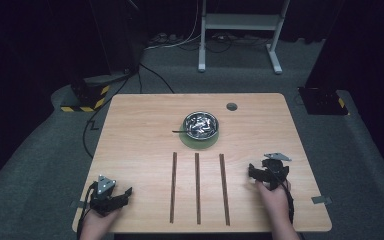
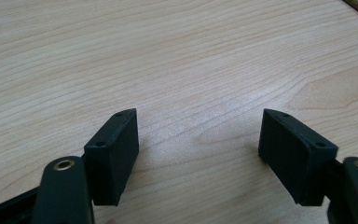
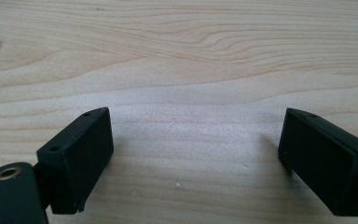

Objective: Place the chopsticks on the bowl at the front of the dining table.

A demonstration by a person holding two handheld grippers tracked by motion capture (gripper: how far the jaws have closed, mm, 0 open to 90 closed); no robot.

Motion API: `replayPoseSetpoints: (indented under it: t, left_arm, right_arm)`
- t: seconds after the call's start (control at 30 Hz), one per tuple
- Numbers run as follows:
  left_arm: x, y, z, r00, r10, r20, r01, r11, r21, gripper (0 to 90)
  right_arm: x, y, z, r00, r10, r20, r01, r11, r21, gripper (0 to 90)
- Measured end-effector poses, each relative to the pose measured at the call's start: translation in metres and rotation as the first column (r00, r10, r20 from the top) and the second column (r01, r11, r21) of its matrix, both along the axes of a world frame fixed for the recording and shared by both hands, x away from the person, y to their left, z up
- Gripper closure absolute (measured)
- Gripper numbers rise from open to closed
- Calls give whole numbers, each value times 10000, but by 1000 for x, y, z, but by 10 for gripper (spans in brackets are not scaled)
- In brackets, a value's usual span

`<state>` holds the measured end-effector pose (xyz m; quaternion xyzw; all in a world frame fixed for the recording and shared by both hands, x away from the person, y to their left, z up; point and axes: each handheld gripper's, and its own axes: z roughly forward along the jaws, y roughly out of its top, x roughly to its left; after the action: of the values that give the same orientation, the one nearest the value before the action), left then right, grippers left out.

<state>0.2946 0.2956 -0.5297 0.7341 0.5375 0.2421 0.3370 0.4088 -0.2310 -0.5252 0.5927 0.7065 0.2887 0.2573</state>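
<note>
A metal bowl (image 1: 200, 124) holding shiny metal pieces sits on a green round mat (image 1: 200, 140) at the table's middle back, with a thin dark handle (image 1: 179, 131) sticking out to its left. My left gripper (image 1: 125, 194) rests at the table's front left, held by a hand. In the left gripper view its jaws stand apart over bare wood, left gripper (image 2: 198, 140) open and empty. My right gripper (image 1: 254, 171) lies at the front right. In the right gripper view the right gripper (image 3: 196, 144) is open with only wood between its jaws.
Three dark wooden strips (image 1: 197, 187) lie parallel in the front middle of the light wooden table (image 1: 145, 115). A grey round cap (image 1: 231, 106) sits near the back edge. Beyond the table stand a white frame (image 1: 240, 22), cables and a black-and-yellow block (image 1: 85, 97).
</note>
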Motion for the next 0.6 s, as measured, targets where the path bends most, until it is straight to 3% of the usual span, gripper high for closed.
replayPoseSetpoints:
  t: [0.33,0.4,0.47,0.5,0.53,0.57,0.6]
  left_arm:
    - [3,0,0,10000,24,-33,-24,10000,-3,272]
    - [5,1,3,9997,5,-262,-1,9999,130,269]
    - [9,1,8,9983,371,-455,-346,9980,536,276]
    - [9,1,8,9983,371,-455,-346,9980,536,278]
    - [12,-1,16,9989,441,-185,-437,9988,223,279]
    - [12,-1,16,9989,441,-185,-437,9988,223,287]
    - [15,-7,21,9991,408,114,-409,9991,102,291]
  right_arm:
    - [-3,-1,0,9999,108,-23,-108,9999,23,100]
    - [-3,-1,0,9999,138,-22,-138,9999,5,101]
    - [-3,-1,0,9999,139,-7,-139,9999,-2,111]
    - [-4,-1,0,9998,191,17,-191,9998,-22,117]
    - [-4,-1,0,9998,180,24,-180,9998,-46,120]
    - [-4,-1,1,9999,171,19,-171,9998,-31,121]
    - [-4,0,0,9999,141,31,-141,9999,-13,124]
